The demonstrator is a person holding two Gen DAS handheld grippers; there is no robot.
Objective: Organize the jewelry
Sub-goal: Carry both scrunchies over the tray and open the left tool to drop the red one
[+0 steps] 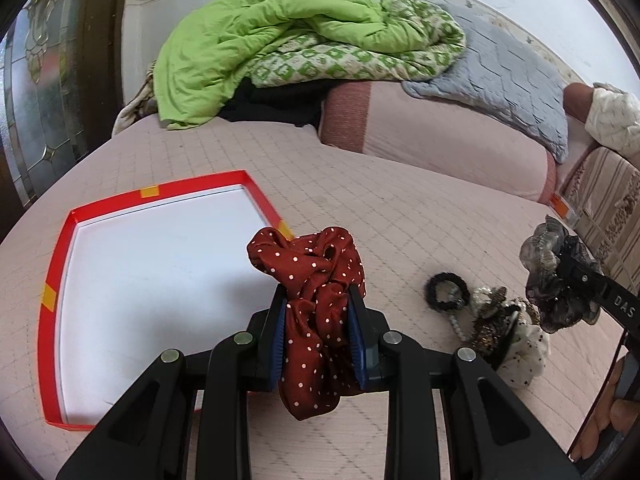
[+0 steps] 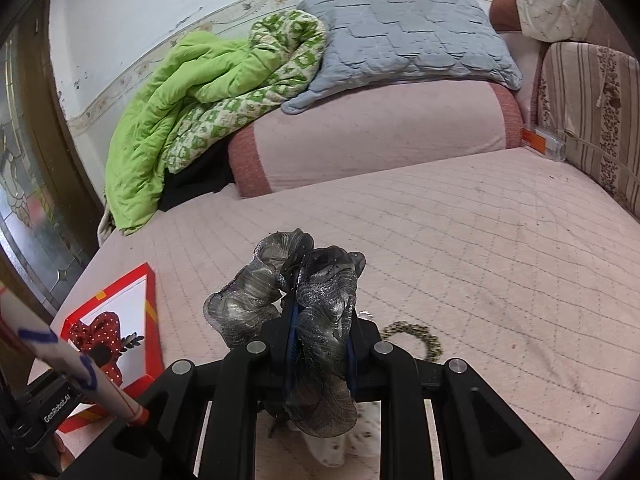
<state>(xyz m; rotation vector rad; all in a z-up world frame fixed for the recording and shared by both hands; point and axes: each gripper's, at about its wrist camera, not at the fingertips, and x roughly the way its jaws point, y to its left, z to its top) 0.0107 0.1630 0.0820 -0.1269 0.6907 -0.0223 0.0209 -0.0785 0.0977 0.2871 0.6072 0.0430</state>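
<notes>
My left gripper is shut on a red polka-dot scrunchie, held above the bed at the right edge of a red box lid with a white inside. My right gripper is shut on a grey shimmery scrunchie, also seen at the right of the left wrist view. A black hair tie, a gold sequin scrunchie and a white dotted scrunchie lie on the bed between the grippers. The right wrist view shows the red scrunchie over the lid.
The pink quilted bed carries a green quilt, a grey pillow and a pink bolster at the back. A striped cushion stands at the right. A glass door is at the left.
</notes>
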